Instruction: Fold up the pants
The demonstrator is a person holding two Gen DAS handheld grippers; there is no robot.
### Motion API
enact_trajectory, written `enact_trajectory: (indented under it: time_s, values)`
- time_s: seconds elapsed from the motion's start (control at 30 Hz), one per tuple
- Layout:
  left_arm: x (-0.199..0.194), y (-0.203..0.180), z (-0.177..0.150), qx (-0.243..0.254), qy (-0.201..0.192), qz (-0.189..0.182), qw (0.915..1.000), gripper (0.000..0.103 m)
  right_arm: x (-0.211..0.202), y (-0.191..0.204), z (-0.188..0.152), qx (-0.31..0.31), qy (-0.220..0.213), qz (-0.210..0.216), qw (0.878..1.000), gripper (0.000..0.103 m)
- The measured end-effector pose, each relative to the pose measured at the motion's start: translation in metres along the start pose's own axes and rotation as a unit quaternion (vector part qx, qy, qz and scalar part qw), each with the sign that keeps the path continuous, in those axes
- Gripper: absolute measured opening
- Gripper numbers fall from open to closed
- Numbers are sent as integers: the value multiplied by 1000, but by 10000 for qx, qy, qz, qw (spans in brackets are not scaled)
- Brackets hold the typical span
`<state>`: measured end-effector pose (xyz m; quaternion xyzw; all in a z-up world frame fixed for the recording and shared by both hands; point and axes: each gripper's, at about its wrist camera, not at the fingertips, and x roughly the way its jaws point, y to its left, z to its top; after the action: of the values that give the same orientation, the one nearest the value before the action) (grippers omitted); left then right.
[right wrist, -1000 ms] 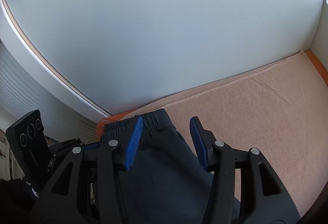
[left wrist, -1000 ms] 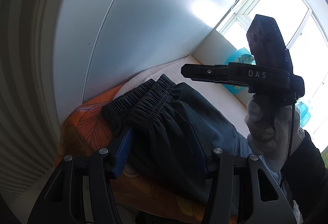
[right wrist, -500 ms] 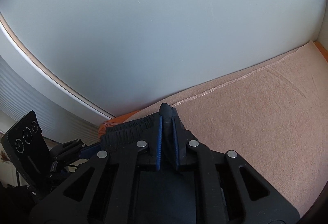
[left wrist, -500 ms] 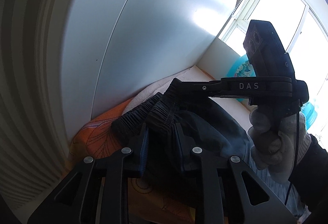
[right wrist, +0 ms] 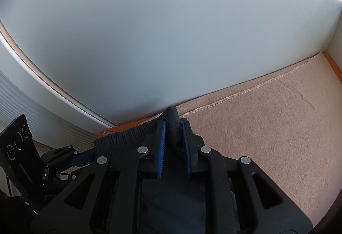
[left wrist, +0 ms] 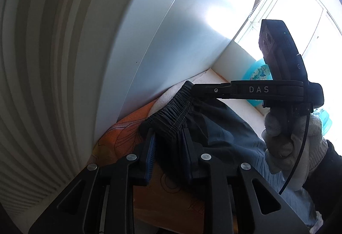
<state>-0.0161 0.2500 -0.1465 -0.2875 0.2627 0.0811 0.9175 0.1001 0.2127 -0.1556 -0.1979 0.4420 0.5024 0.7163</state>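
Dark pants (left wrist: 215, 127) lie on the bed, and their gathered elastic waistband (left wrist: 171, 112) is stretched between my two grippers. My left gripper (left wrist: 168, 146) has one end of the waistband bunched between its blue pads, which press on the cloth while the jaws are opening slightly. In the right wrist view, my right gripper (right wrist: 173, 133) pinches a rolled fold at the other end of the waistband (right wrist: 124, 139), and its jaws are also opening slightly. The right gripper (left wrist: 193, 88) shows from the side in the left wrist view, held by a gloved hand (left wrist: 286, 137). The left gripper (right wrist: 85, 157) sits low on the left.
A beige blanket (right wrist: 267, 127) covers the bed to the right, over an orange patterned sheet (left wrist: 119, 137). A pale wall panel (right wrist: 171, 30) stands close behind the waistband. A bright window (left wrist: 299, 9) and a turquoise container (left wrist: 256, 71) are at the far right corner.
Both grippers went from wide open to closed on the waistband, then widened a little. The waistband is now pulled out straight between them, closer to the wall.
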Motion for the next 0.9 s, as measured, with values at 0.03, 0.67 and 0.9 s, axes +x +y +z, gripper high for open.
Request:
enact_trajectory:
  time_s: [0.03, 0.67, 0.9]
  values:
    - [-1, 0, 0, -7, 1, 43, 10000, 34, -5, 1, -2, -43, -54, -109, 9999, 20]
    - [16, 3, 4, -162, 5, 184, 9997, 54, -1, -14, -25, 1142, 525, 699, 9896, 45]
    - [23, 5, 4, -293, -87, 137, 9994, 37, 32, -20, -30, 1549, 790, 897, 9807, 59]
